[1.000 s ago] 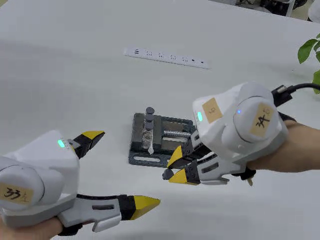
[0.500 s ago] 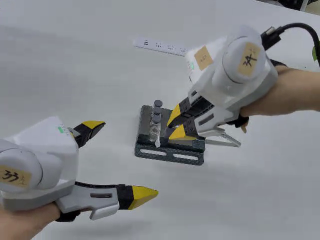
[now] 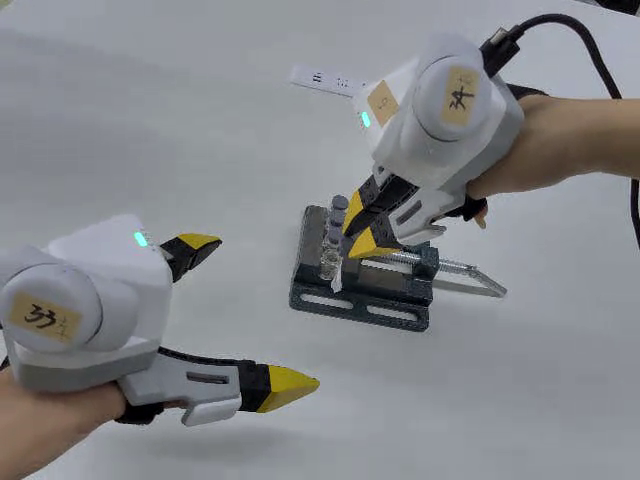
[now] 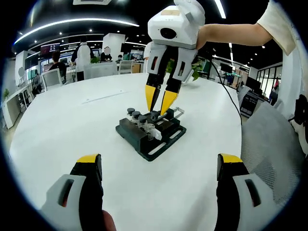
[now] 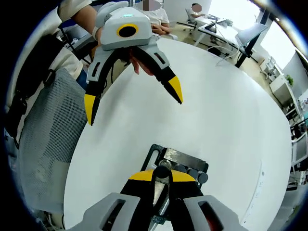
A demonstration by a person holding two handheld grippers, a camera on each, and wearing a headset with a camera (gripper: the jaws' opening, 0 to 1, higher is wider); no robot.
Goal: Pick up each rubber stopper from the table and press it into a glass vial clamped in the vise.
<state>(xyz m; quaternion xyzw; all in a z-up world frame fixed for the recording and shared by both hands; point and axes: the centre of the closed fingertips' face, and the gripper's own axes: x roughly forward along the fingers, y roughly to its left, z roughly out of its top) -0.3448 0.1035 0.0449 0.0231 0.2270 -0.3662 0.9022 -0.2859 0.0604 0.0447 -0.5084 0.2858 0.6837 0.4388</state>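
Left tongs (image 3: pixel 250 312): nearest the person, held low over the bare counter (image 3: pixel 150 130); its yellow-tipped jaws are spread wide and hold nothing. In the right gripper view it hangs (image 5: pixel 133 100) well short of the vise.

Vise (image 3: pixel 360 295): dark metal, flat on the counter in front of the left tongs and well apart from it. Its screw handle (image 3: pixel 470 275) sticks out on the far right side.

Glass vials (image 3: pixel 328 262): clear, upright, in a row between the vise jaws. From the left gripper view (image 4: pixel 137 115) several carry dark caps.

Right tongs (image 3: pixel 358 232): tilted down over the vise at the end of the vial row, jaws drawn almost together.

Rubber stopper (image 5: pixel 162 171): a dark round piece at the yellow tips of the right tongs, apparently pinched between them just above the vials; whether it touches a vial mouth cannot be told.

Black cable (image 3: pixel 560 25): runs from the back of the right tongs.

Power strip (image 3: pixel 330 80): white, lying on the counter beyond the vise.
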